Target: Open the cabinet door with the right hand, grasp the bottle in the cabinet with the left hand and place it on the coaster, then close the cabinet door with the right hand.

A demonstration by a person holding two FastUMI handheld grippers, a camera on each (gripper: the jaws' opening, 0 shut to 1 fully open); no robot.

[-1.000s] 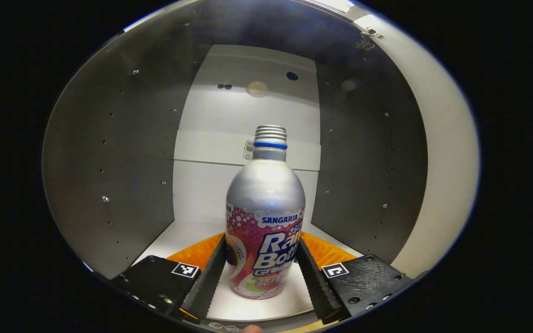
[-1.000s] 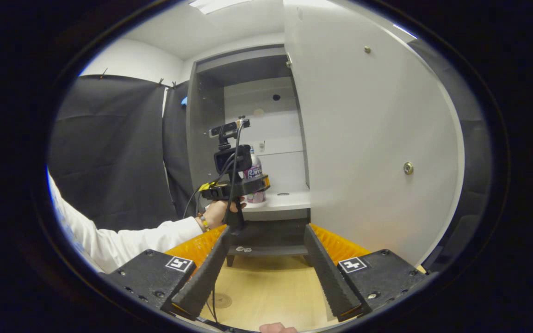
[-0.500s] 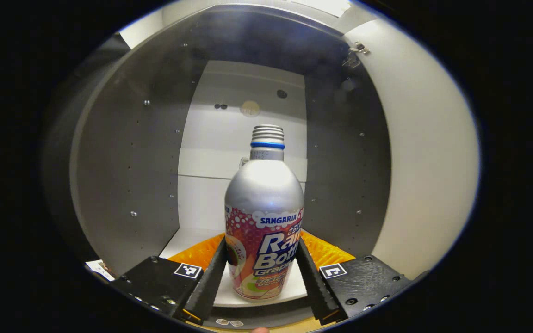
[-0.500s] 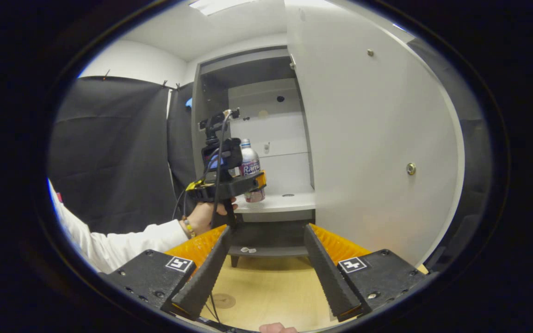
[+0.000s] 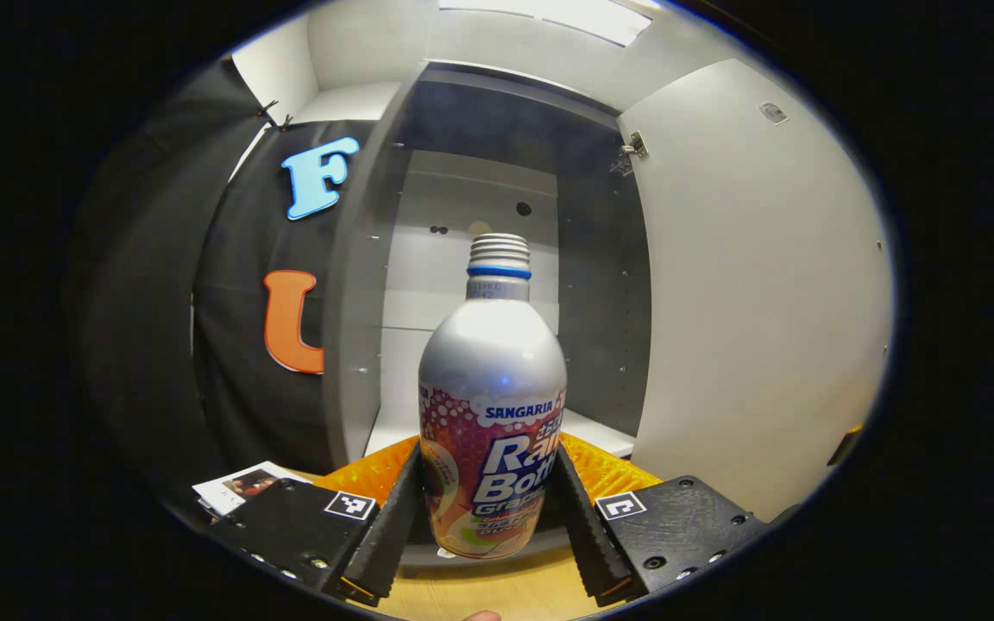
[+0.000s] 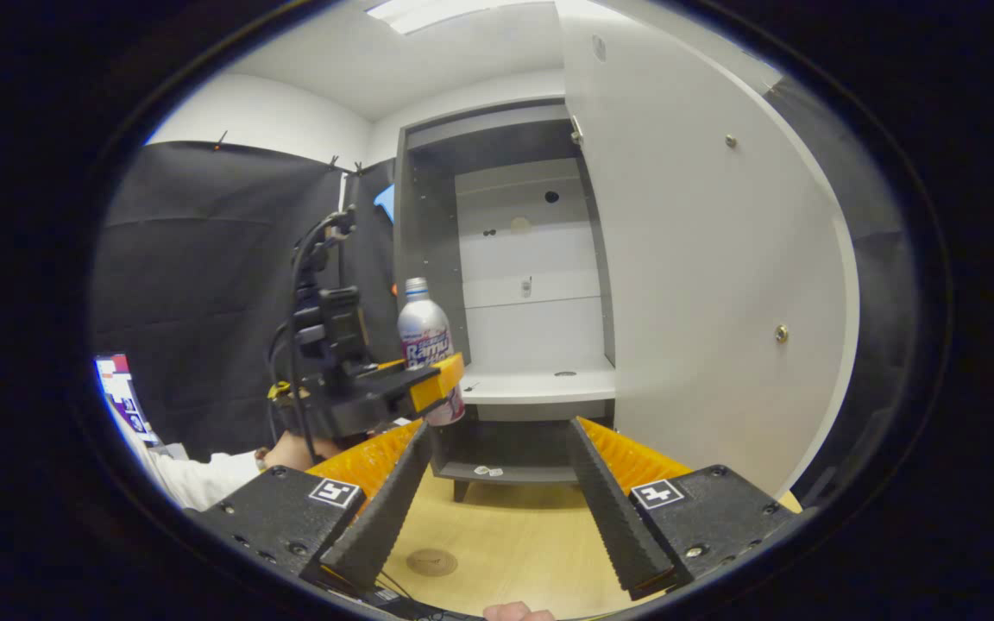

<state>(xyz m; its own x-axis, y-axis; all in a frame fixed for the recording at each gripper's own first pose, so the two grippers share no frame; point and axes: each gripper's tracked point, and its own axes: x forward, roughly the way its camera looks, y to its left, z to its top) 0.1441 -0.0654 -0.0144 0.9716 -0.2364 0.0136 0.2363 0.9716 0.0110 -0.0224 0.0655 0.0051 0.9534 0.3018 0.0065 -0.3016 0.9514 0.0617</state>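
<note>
Cabinet door stands open, shelf bare. Left hand-held gripper pinches the bottle low on its body, upright, in the air, clear of the cabinet. Right hand-held gripper spread, empty. Judgement: carry bottle level, lower it squarely onto coaster on the surface.

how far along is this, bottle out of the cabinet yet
Done: the cabinet door stands wide open, and the bottle is out of the cabinet, clear of the shelf. In hand: the left gripper is shut on the bottle, holding it upright in the air. Left: set it on the coaster lying on the table, then close the door with the right gripper, which hangs open.
</note>
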